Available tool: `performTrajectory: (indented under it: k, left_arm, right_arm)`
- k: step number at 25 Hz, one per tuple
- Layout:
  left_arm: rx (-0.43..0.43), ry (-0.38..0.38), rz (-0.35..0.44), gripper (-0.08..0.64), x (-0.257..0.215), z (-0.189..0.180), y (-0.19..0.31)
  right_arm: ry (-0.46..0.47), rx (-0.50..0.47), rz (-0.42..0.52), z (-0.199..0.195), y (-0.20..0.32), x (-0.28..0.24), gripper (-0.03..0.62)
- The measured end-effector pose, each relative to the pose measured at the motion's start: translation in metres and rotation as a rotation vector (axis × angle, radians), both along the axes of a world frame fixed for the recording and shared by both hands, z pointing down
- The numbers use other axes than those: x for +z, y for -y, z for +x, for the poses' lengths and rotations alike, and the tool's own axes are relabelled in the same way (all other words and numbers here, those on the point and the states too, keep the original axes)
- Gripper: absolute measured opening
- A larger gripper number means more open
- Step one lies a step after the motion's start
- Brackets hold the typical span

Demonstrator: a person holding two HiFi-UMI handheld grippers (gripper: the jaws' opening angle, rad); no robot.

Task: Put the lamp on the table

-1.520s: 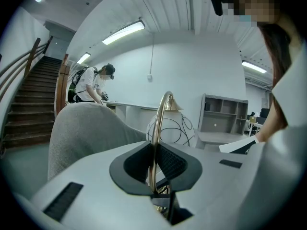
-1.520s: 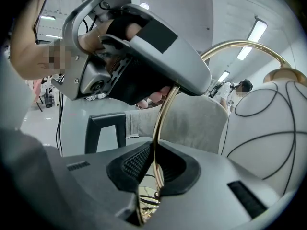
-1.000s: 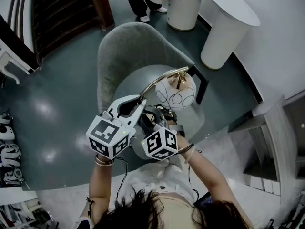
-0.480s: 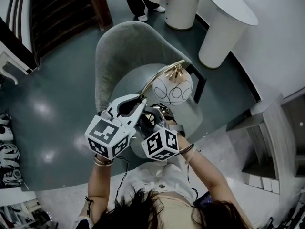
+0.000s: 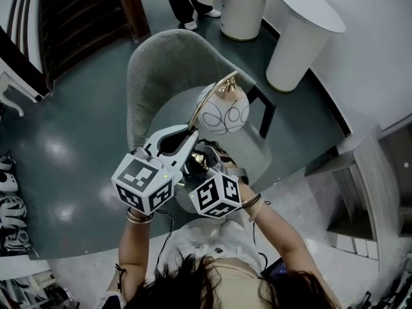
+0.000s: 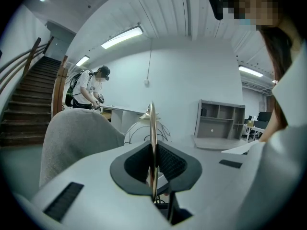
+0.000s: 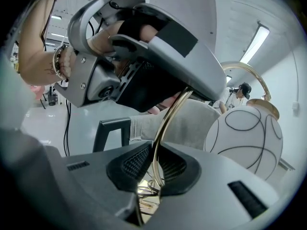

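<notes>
Above a grey armchair (image 5: 161, 63), well short of the white desk (image 5: 302, 18), the lamp (image 5: 222, 111) is held aloft, its brass stem (image 7: 165, 123) clamped by left claw (image 6: 153, 164) and right claw (image 7: 156, 169); placement is judged outstanding.

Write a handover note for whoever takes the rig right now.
Left gripper: shut on the gold stem.
Right gripper: shut on the same stem, below the left.
Lamp: held in the air, globe shade over the grey armchair, on no table.
Done: grip taken.
Left: carry it to the table, probably the white table beyond the chair; set down, release.
</notes>
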State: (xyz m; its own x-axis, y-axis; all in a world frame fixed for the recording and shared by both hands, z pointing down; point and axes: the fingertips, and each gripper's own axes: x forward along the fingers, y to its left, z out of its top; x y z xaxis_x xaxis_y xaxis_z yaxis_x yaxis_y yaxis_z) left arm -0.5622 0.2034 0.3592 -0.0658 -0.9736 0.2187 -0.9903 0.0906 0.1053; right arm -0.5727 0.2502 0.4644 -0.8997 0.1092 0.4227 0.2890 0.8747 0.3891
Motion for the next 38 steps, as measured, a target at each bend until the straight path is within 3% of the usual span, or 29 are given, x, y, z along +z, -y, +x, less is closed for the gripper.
performTrajectory:
  k: [22, 38]
  left_arm:
    - [0.034, -0.073, 0.037, 0.035, -0.02, 0.002, 0.001]
    - [0.123, -0.084, 0.043, 0.035, -0.031, 0.042, 0.038]
  right_arm:
    - [0.002, -0.017, -0.022, 0.004, -0.007, -0.02, 0.051]
    - [-0.009, 0.043, -0.017, 0.036, 0.03, -0.03, 0.051]
